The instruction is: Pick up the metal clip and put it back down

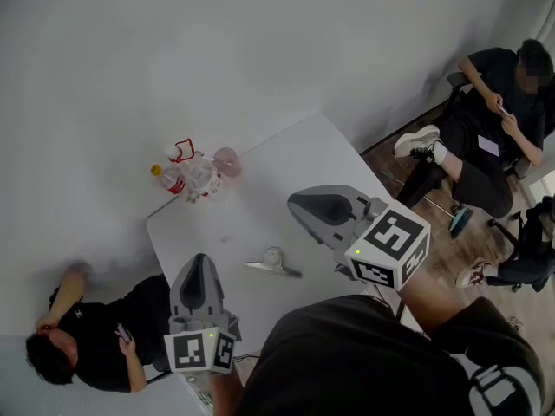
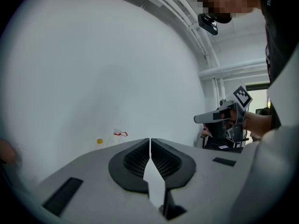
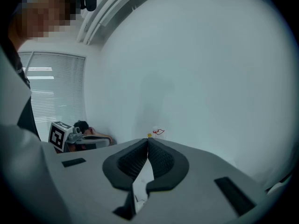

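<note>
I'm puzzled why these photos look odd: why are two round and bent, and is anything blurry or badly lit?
Left gripper view: wide-angle lens, dark rounded corners, ceiling pipes bowed. Right gripper view: same bending, a bluish cast, window blinds glaring bright. Head view: dim, even light, faint shadows; the metal clip looks small and soft.

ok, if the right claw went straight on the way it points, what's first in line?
Likely the bottles: in the right gripper view they sit just above the tips of the shut right claw. Height is unclear; it might pass over them to the wall.
</note>
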